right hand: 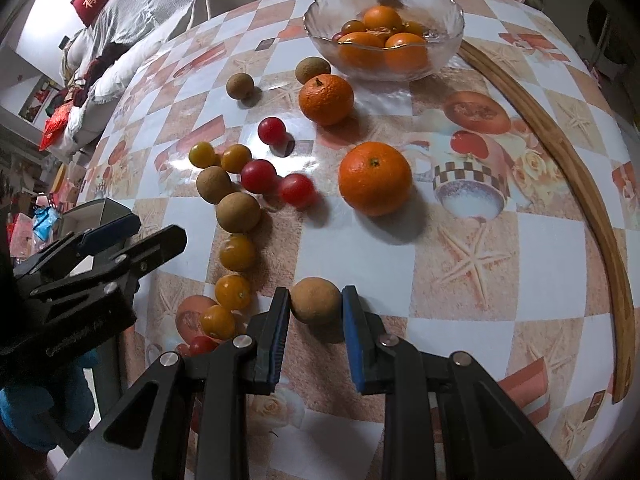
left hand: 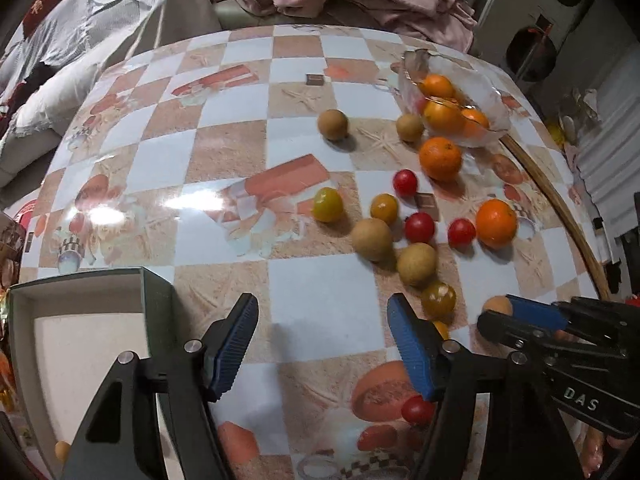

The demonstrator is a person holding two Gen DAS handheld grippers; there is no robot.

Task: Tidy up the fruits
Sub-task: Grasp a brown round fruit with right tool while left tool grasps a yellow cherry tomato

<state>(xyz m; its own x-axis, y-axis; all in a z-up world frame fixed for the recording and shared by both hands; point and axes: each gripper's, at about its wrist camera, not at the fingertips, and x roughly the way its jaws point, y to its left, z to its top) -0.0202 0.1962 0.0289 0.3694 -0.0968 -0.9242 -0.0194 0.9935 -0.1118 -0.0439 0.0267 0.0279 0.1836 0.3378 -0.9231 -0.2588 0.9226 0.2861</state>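
The checkered table (right hand: 460, 240) spreads ahead of both your tongs, and the glass bowl (right hand: 448, 40), already holding oranges and small tomatoes, sits far beyond your right tong tips. The open box (left hand: 36, 292) lies just left of your left tongs (left hand: 322, 322), whose jaws stand apart over bare tablecloth with nothing between them. Two loose oranges wait ahead of the right tongs (right hand: 316, 304): the nearer orange (right hand: 375, 178) slightly to their right, another orange (right hand: 326, 94) farther on. Your right tongs are clamped on a brown longan (right hand: 315, 300), both blue pads pressing its sides, though whether it is lifted clear of the table I cannot tell. To their left runs a trail of yellow cherry tomatoes (right hand: 233, 291), more longans (right hand: 238, 213) and red cherry tomatoes (right hand: 297, 190). The risk is the grip: the longan is round and hard-skinned and sits out at the pad tips, so a quick swing could let it squirt forward. Carrying it low could knock the nearer orange, and both tongs are close enough to collide.
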